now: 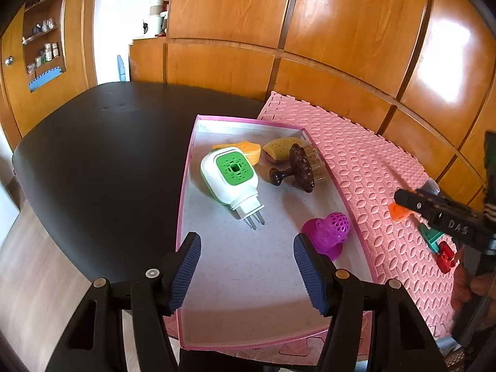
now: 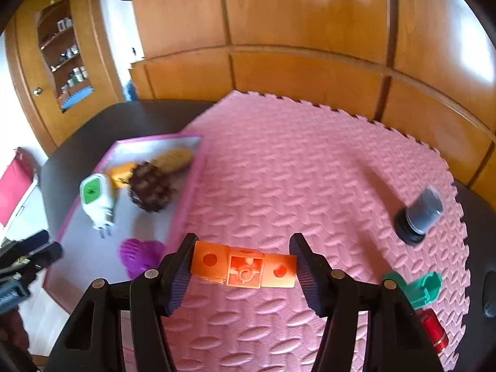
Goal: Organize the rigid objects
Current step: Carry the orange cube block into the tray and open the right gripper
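Note:
My right gripper [image 2: 243, 268] is shut on an orange block piece [image 2: 243, 266], held endwise between both pads above the pink foam mat [image 2: 279, 170]; it also shows in the left wrist view [image 1: 400, 210]. My left gripper [image 1: 246, 257] is open and empty over the near part of the pink-rimmed tray [image 1: 248, 294]. The tray holds a white and green plug-in device [image 1: 231, 176], a brown scalp brush [image 1: 302, 167], a purple perforated piece [image 1: 328, 232] and two yellow-orange pieces [image 1: 280, 148].
On the mat to the right lie a dark cylinder [image 2: 418, 215], a green plastic piece [image 2: 421, 288] and a red piece [image 2: 435, 331]. The mat and tray rest on a black table [image 1: 108, 155]. Wooden cabinets [image 1: 310, 31] stand behind.

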A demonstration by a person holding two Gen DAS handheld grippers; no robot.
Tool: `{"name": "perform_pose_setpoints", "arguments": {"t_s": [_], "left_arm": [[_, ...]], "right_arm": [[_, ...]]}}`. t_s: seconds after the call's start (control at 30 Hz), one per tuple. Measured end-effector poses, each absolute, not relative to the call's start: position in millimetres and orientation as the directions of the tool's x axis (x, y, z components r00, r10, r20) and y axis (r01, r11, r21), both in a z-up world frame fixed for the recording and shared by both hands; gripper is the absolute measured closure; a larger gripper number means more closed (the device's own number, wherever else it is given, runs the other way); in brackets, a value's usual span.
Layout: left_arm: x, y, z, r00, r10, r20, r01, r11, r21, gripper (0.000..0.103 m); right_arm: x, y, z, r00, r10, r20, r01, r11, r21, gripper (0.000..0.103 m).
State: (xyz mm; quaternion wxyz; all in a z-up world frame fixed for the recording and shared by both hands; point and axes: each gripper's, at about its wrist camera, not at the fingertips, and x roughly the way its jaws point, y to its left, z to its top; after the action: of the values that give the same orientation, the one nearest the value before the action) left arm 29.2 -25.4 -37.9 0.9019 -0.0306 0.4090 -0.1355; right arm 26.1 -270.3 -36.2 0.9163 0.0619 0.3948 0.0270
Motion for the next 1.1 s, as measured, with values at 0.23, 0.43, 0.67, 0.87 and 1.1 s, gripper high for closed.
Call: {"name": "perform_pose_setpoints", "arguments": {"t_s": [0.23, 0.43, 0.67, 0.87, 1.1], "left_arm": [[32.4, -17.9, -37.6, 0.632, -0.266, -0.728, 0.203, 0.963, -0.176, 0.040], [38.7, 8.2, -32.7, 0.661, -0.227, -0.715, 0.131, 0.973, -0.187, 0.040], [43.1, 40.7, -37.6, 0.670, -0.174, -0.722, 0.044, 0.980, -0.196, 0.040], [45.3, 44.0, -48.2, 0.650, -0.171, -0.741, 0.031, 0.980, -0.198, 0.040], [41.5, 35.3, -50.1, 0.643, -0.185, -0.744, 0.058, 0.980, -0.193, 0.040]], "right_arm": [[43.7, -235.5, -17.8, 0.689, 0.234, -0.686, -0.111, 0.969, 0.220, 0.042], [68.3, -187.4, -18.5, 0.647, 0.310, -0.696, -0.213, 0.951, 0.225, 0.042], [91.5, -142.8, -48.6, 0.577, 0.297, -0.761, -0.291, 0.945, 0.148, 0.042], [101.6, -141.6, -73.1, 0.542, 0.259, -0.800, -0.279, 0.953, 0.119, 0.042], [106.9, -154.9, -82.9, 0.510, 0.273, -0.816, -0.237, 0.956, 0.172, 0.039]]}}
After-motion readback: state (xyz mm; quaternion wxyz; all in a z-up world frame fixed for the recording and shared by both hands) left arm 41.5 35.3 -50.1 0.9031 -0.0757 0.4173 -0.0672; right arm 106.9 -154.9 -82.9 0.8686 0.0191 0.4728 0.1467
